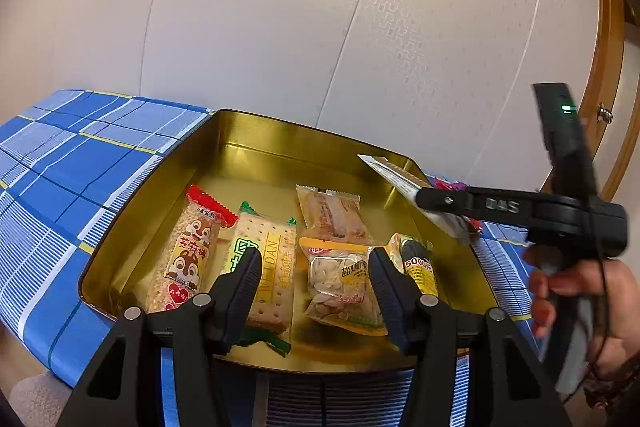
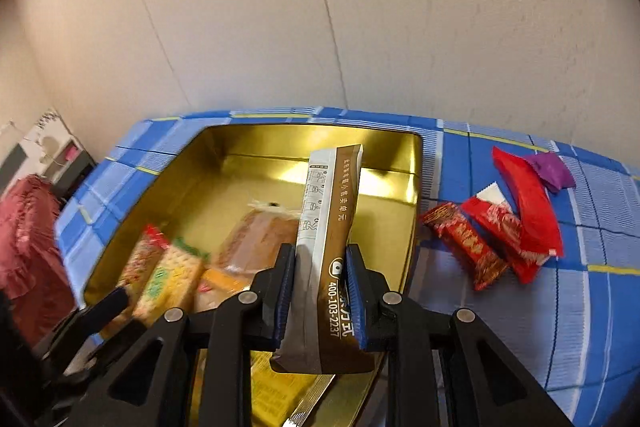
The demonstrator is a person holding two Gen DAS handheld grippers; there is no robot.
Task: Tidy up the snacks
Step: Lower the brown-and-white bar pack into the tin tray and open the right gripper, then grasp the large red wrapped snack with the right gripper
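Note:
A gold tin box (image 1: 256, 131) (image 2: 256, 147) rests on a blue checked cloth (image 1: 72, 171) (image 2: 592, 267). It holds several snack packs: a squirrel-printed bar (image 1: 188, 251), a cracker pack (image 1: 272, 267), a seed pouch (image 1: 340, 287) and a cake pack (image 1: 332, 215). My left gripper (image 1: 316, 279) hangs open above these packs with nothing between its fingers. My right gripper (image 2: 320, 291) (image 1: 432, 201) is shut on a brown and white stick sachet (image 2: 328, 227) (image 1: 396, 175), carried upright over the tin's right side.
Loose wrapped sweets lie on the cloth right of the tin: two red bars (image 2: 464, 243) (image 2: 528, 203), a red and white one (image 2: 504, 227) and a purple one (image 2: 550, 171). A pale wall stands behind. A hand (image 1: 584, 291) grips the right tool.

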